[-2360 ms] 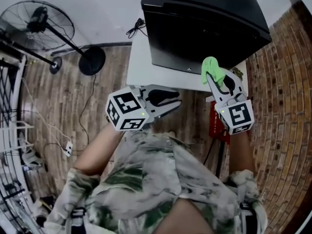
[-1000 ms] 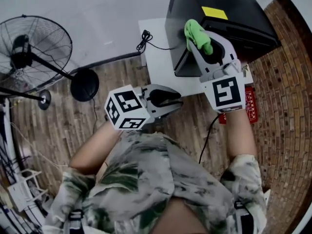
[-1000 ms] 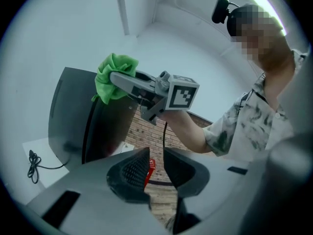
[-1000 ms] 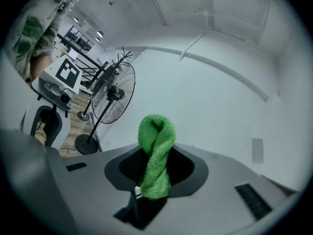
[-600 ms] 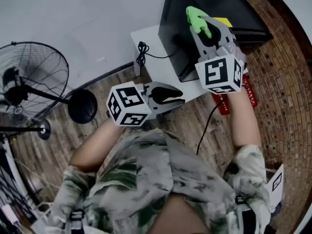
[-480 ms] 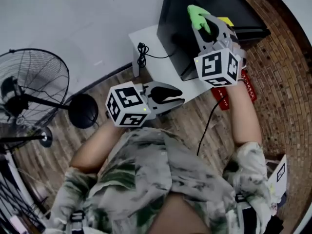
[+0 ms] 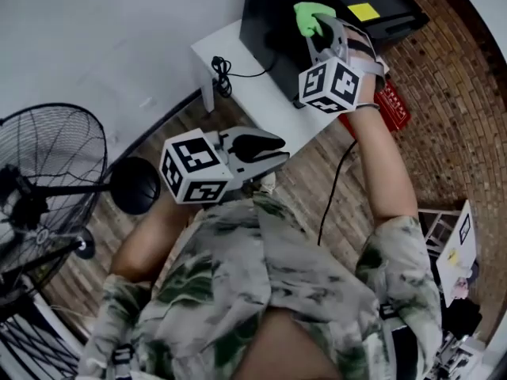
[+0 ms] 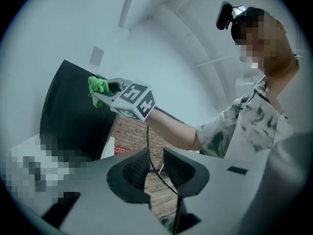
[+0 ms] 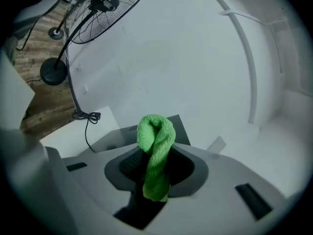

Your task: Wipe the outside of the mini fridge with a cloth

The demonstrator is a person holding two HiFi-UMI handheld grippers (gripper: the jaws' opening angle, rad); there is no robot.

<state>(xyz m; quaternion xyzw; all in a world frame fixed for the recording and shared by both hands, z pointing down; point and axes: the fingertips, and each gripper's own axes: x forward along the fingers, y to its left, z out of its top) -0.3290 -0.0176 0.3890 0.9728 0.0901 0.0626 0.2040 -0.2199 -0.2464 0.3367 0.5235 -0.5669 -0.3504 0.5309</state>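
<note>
The black mini fridge (image 7: 273, 10) stands on a white table (image 7: 238, 77) at the top of the head view. My right gripper (image 7: 315, 24) is shut on a folded green cloth (image 7: 309, 13), and the cloth rests against the fridge's dark side near its upper edge. In the right gripper view the cloth (image 9: 155, 146) sticks up from between the jaws. The left gripper view shows the same cloth (image 8: 98, 88) touching the fridge (image 8: 73, 116). My left gripper (image 7: 277, 149) hovers lower, in front of the table, narrowly open and holding nothing.
A black cable (image 7: 222, 66) lies coiled on the table left of the fridge. A standing fan (image 7: 47, 180) is on the wooden floor at the left. A red flat item (image 7: 392, 105) lies right of the table, and a white wall stands behind.
My right gripper has carried the cloth from the fridge's lower front edge round to its side and up. The view has swung. The left gripper has stayed low.
</note>
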